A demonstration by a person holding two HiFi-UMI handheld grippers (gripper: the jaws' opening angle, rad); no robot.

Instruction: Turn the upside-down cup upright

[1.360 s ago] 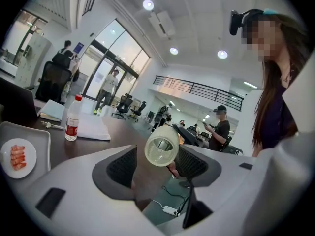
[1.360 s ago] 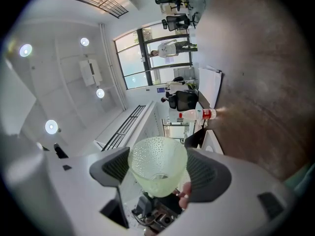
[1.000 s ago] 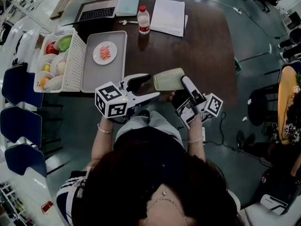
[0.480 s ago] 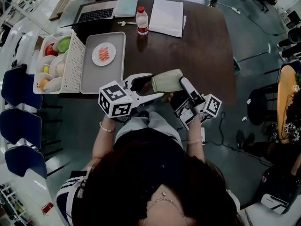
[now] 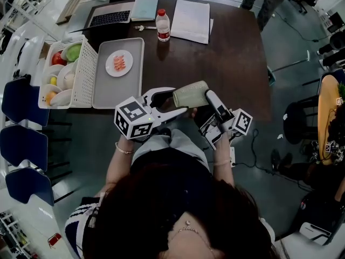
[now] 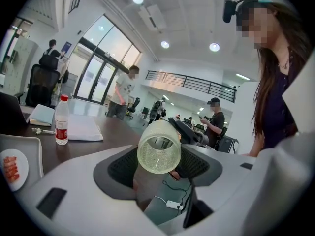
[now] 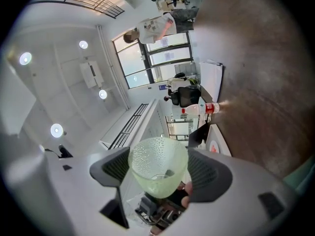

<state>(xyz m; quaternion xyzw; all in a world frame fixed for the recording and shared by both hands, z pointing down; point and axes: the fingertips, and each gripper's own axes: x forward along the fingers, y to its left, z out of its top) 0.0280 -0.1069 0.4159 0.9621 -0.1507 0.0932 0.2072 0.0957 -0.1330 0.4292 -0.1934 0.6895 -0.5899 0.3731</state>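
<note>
Jaws of right gripper (image 7: 158, 173) around pale-green cup (image 5: 190, 94)

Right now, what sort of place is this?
Probably an open-plan office or lab: a dark brown table carrying an open silver laptop and white paper sheets, a black swivel chair, tall glass windows behind.

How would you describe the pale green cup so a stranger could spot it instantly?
Find the dark brown table and look at its near edge. There the right gripper holds a pale green translucent dimpled cup sideways in the air. Unlike the clear red-capped bottle, it rests on nothing.
</note>
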